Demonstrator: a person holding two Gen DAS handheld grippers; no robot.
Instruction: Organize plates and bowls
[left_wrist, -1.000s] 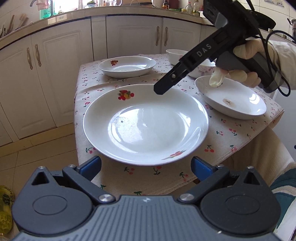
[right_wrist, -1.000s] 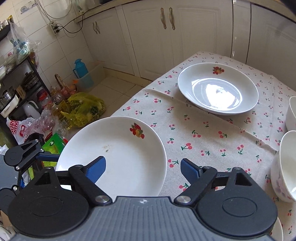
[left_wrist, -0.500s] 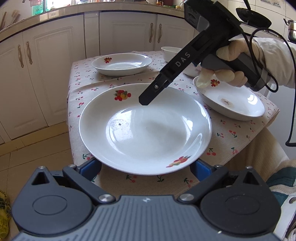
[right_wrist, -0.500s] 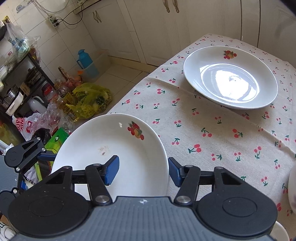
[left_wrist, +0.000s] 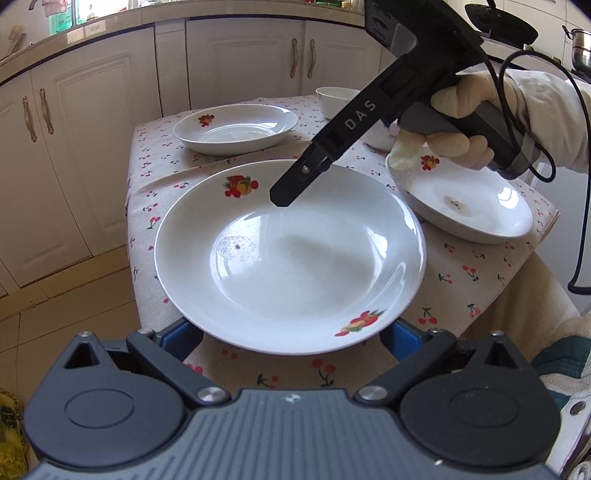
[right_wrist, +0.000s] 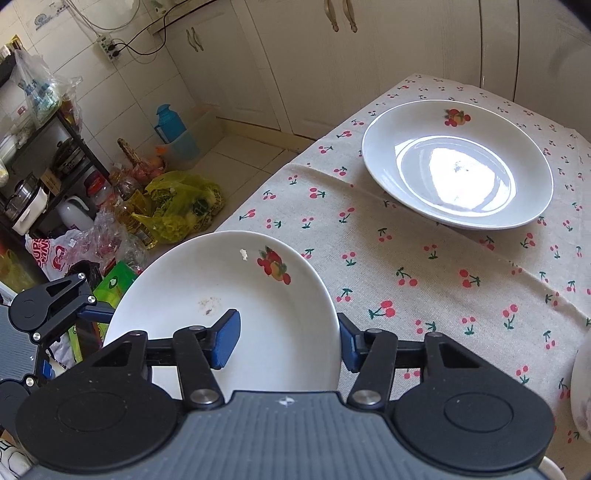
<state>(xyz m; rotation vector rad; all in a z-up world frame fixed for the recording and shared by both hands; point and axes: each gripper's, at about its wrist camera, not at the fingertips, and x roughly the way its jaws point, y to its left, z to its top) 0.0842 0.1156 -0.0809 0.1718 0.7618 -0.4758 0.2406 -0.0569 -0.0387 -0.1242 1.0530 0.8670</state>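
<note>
Right gripper (right_wrist: 284, 341): fingers have just been closing and now pinch the rim of the near plate (right_wrist: 236, 302), one blue pad (right_wrist: 226, 339) inside the dish, the other outside against the rim. That plate overhangs the worktop (right_wrist: 436, 280) edge, fruit decal on the side away from my fingers, some crumbs near the inner pad. Left gripper (left_wrist: 291, 338): fingers spread wide, one blue pad (left_wrist: 181, 338) showing at each side beneath the same plate's near rim; I can't tell if they touch it, no grip visible. From the left wrist camera the right gripper's finger comes down into the plate from above, a gloved hand (left_wrist: 454, 125) on the handle. Second plate (right_wrist: 458, 170) sits well ahead of my right fingers on the cherry-print cloth. Third plate (left_wrist: 461, 201) lies right of my left fingers, just beside the gripped one, with a brown stain inside. A small bowl (left_wrist: 336, 99) sits further back.
</note>
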